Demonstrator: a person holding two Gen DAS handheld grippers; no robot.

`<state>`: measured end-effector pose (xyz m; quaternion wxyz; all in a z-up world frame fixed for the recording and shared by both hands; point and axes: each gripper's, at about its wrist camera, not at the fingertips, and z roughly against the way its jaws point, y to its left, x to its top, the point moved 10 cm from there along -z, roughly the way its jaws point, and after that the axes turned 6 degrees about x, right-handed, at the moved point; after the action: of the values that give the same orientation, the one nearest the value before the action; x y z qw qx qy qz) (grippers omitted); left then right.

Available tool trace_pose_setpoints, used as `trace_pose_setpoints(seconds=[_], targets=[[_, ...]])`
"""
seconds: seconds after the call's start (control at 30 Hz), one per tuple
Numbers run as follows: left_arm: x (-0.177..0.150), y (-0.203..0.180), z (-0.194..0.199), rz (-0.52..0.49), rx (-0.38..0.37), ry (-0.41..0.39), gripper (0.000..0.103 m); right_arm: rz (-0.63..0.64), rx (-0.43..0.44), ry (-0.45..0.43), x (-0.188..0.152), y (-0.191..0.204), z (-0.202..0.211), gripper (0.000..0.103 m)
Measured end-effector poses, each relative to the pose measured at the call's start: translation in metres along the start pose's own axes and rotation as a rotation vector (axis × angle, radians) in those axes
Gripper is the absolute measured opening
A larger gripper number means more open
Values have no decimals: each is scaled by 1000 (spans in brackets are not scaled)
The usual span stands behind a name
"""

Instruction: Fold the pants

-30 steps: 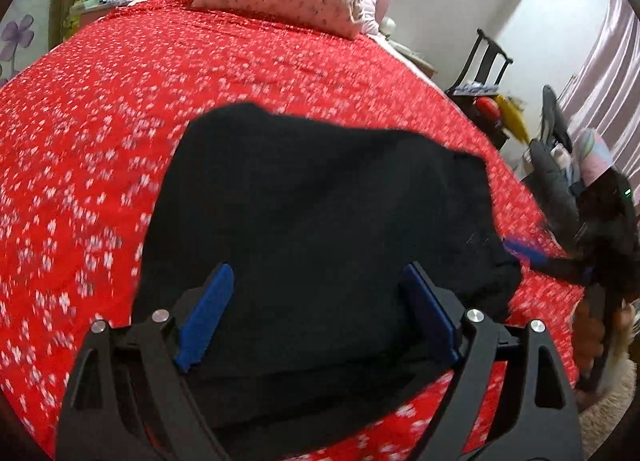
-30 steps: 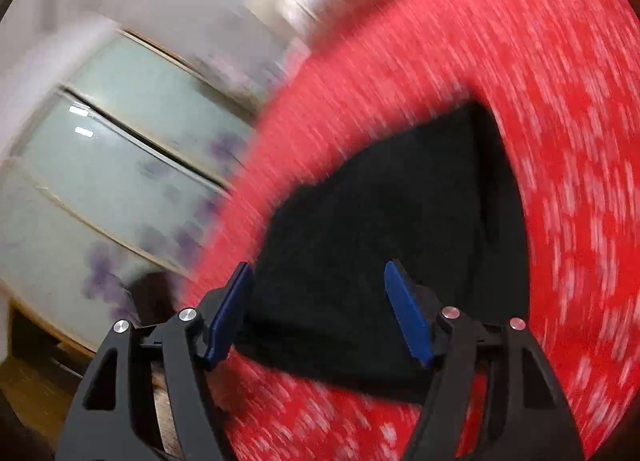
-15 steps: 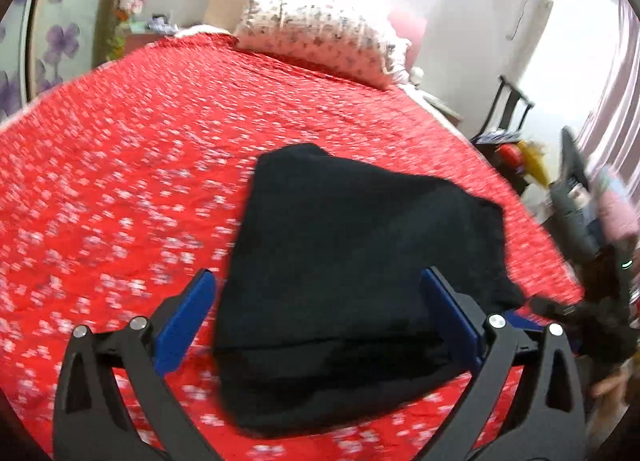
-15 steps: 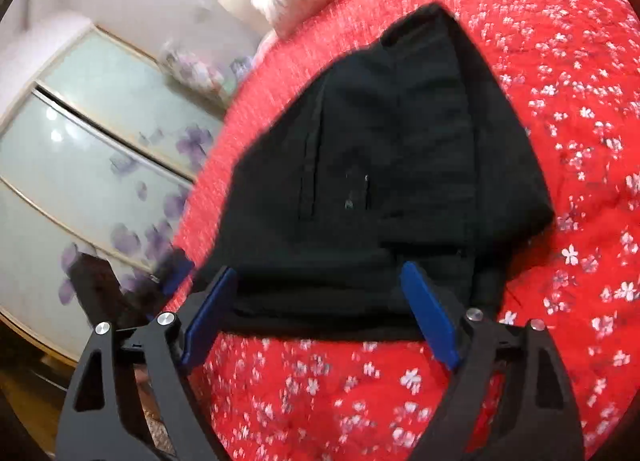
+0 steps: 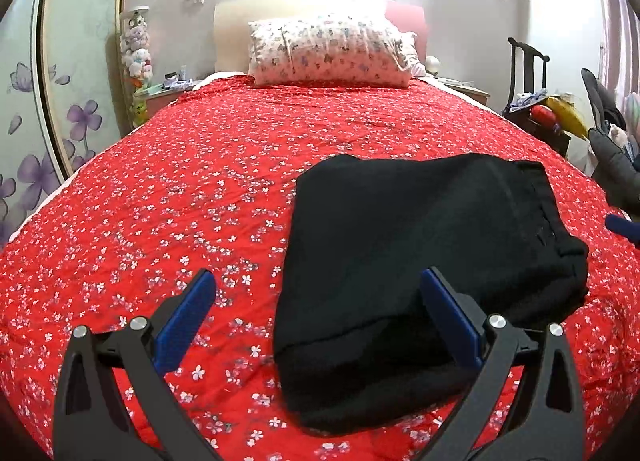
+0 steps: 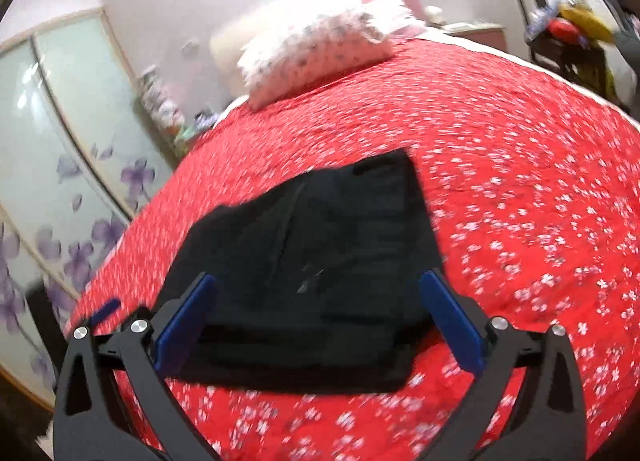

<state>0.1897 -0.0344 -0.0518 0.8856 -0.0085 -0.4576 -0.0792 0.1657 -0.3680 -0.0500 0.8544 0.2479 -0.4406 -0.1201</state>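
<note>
The black pants [image 5: 424, 257] lie folded in a compact bundle on the red flowered bedspread [image 5: 192, 181]. They also show in the right wrist view [image 6: 320, 257]. My left gripper [image 5: 320, 321] is open and empty, held above the bed near the bundle's front left edge. My right gripper [image 6: 320, 317] is open and empty, held above the near edge of the bundle. A blue fingertip of the right gripper [image 5: 624, 227] shows at the right edge of the left wrist view.
A flowered pillow [image 5: 328, 51] lies at the headboard. A mirrored wardrobe with purple flowers [image 6: 60, 165] stands along the left side. A black chair with clutter [image 5: 532, 101] stands at the right of the bed. A nightstand [image 5: 160, 97] stands at the far left.
Both grippers have pulled back and lifted away from the pants. The left view has swung left, so the bundle now sits right of centre. The pants lie still.
</note>
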Motion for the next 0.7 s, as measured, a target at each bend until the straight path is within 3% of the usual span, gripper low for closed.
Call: trace_pose_setpoints(seconds=[0.1, 0.23, 0.27, 0.4, 0.57, 0.7], targets=[[-1, 5, -4, 36, -40, 26, 101, -155, 69, 8, 22, -39, -7, 102], [-3, 19, -8, 136, -90, 68, 101, -307, 154, 56, 26, -76, -24, 90], [-5, 24, -10, 162, -100, 83, 101, -306, 156, 80, 26, -79, -30, 85], [-10, 35, -19, 210, -105, 123, 101, -257, 83, 239, 4, -88, -69, 83], [-11, 41, -28, 285, -135, 158, 101, -173, 171, 341, -9, -63, -83, 80], [-13, 39, -33, 315, -158, 186, 101, -175, 246, 333, 0, -53, -77, 80]])
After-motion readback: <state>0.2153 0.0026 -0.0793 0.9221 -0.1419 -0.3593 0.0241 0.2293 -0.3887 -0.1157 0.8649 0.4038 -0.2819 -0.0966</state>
